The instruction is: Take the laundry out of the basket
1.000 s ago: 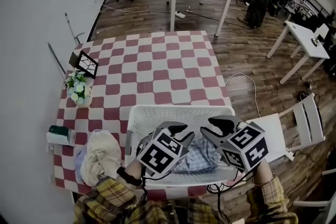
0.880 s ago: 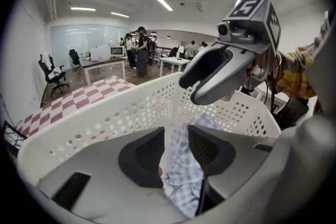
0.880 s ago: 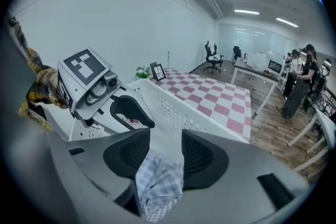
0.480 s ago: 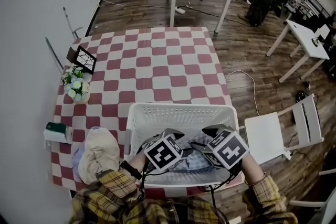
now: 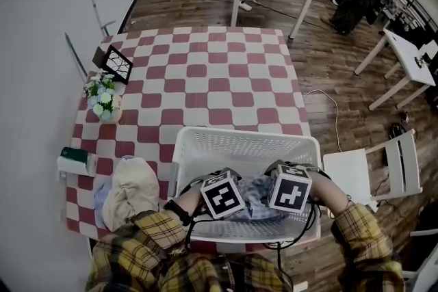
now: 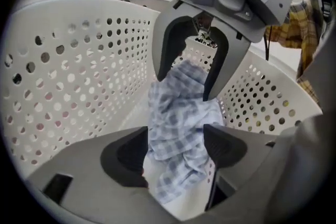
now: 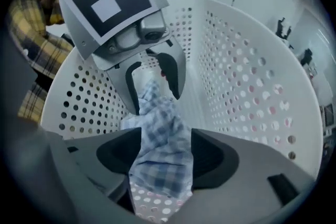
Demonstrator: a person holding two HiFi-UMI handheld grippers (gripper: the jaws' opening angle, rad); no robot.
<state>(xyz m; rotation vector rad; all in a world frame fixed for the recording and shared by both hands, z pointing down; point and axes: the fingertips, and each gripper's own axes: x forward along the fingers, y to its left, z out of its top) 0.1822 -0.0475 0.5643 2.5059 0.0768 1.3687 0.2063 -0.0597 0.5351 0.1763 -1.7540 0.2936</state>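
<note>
Head view: the white basket stands at the near edge of the checkered surface. Both hands are sunk inside it, and the left tongs and the right tongs face each other. The checked cloth lies on the basket floor in the gap between them, with its long axis running from one pair to the other. A heap of pale laundry lies outside the basket, beyond the left tongs.

Left gripper view: the left tongs stand wide, having just been opening. One end of the checked cloth lies loose between the pads, brushing them at most and not pinched. From there the cloth rises straight ahead as a ridge into the mouth of the right tongs.

Right gripper view: the right tongs are likewise spread and have just been opening. The other end of the cloth lies between their pads, and its ridge runs ahead to the left tongs.

Neither hand looks nearer. Each already straddles its own end, so closing in place should be enough.
</note>
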